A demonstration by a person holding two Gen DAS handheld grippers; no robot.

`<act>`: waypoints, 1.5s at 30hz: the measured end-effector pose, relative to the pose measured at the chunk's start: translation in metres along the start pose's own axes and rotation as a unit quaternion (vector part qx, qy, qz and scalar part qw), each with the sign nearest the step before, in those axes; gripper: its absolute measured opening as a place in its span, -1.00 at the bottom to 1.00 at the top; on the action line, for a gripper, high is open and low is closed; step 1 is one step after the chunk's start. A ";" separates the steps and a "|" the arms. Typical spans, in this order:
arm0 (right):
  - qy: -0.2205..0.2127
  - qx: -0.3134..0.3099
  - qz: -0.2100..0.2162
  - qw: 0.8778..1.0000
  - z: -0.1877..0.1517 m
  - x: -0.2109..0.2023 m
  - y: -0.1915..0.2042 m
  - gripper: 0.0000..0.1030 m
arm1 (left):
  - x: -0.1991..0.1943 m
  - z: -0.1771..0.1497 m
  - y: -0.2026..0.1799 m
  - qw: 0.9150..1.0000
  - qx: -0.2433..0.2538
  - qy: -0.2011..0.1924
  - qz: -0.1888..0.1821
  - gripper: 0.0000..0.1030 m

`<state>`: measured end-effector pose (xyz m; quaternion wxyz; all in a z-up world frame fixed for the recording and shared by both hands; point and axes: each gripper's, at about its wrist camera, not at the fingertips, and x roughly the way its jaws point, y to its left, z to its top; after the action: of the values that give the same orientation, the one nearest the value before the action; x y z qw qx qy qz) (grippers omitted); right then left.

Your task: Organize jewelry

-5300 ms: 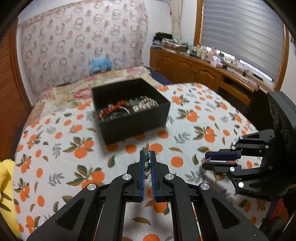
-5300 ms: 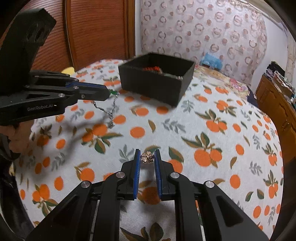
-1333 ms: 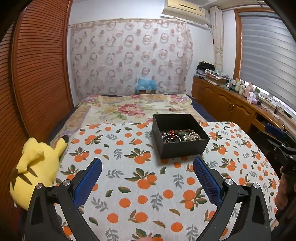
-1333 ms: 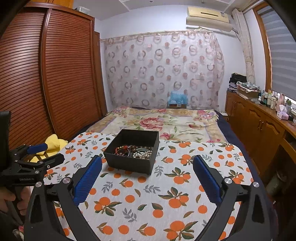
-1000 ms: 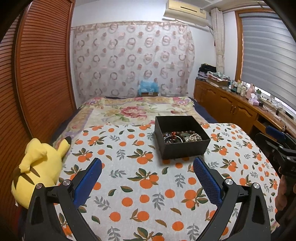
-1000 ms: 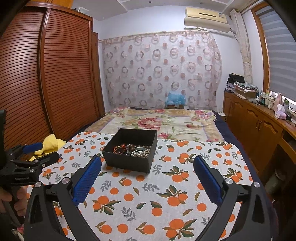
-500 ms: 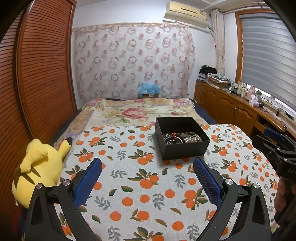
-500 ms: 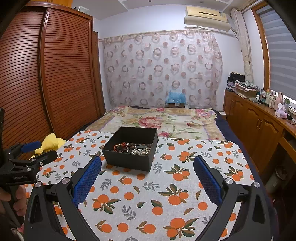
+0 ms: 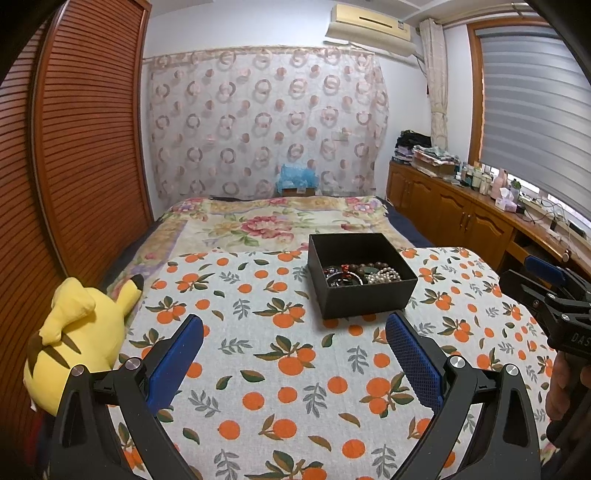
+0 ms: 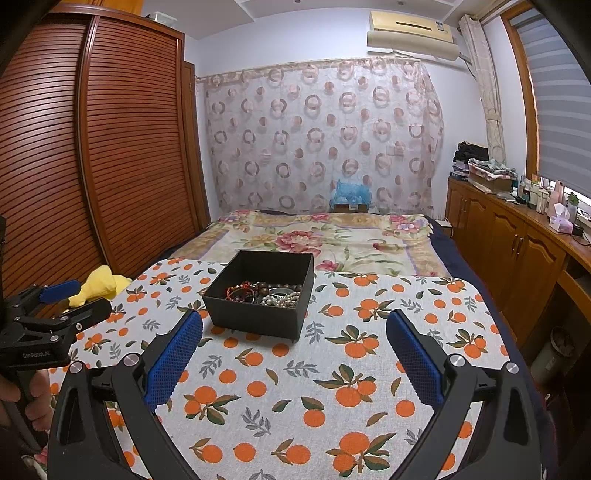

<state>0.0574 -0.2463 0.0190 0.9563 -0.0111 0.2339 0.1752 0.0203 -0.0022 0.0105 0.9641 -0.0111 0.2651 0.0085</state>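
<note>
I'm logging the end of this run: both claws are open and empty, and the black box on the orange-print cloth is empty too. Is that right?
Not quite. The box is not empty: the right wrist view shows beaded bracelets and pearls lying inside it. The rest holds: the left claw and right claw are both open and empty, and the box sits on the orange-print cloth.

Looking into a home bedroom: floral-quilted bed (image 10: pixel 314 240) lying at twelve o'clock, louvered wooden wardrobe (image 10: pixel 110 147) standing at nine, cluttered wooden cabinets (image 10: pixel 517 240) running along three, air conditioner (image 10: pixel 410 26) hanging above a ring-patterned curtain (image 10: pixel 321 136).
</note>
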 end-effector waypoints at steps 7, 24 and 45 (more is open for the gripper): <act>0.000 0.000 0.000 1.000 0.000 0.000 0.000 0.95 | 0.000 0.000 0.000 1.000 0.000 -0.001 0.000 0.85; 0.000 0.001 0.000 1.000 0.000 0.000 -0.001 0.95 | -0.001 0.000 -0.001 1.000 0.000 -0.002 0.000 0.85; -0.002 0.005 -0.001 1.000 0.000 0.001 -0.005 0.95 | -0.004 0.002 -0.003 1.000 0.001 -0.004 0.000 0.85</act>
<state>0.0600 -0.2504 0.0179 0.9569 -0.0059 0.2328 0.1734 0.0181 -0.0056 0.0145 0.9652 -0.0099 0.2613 0.0079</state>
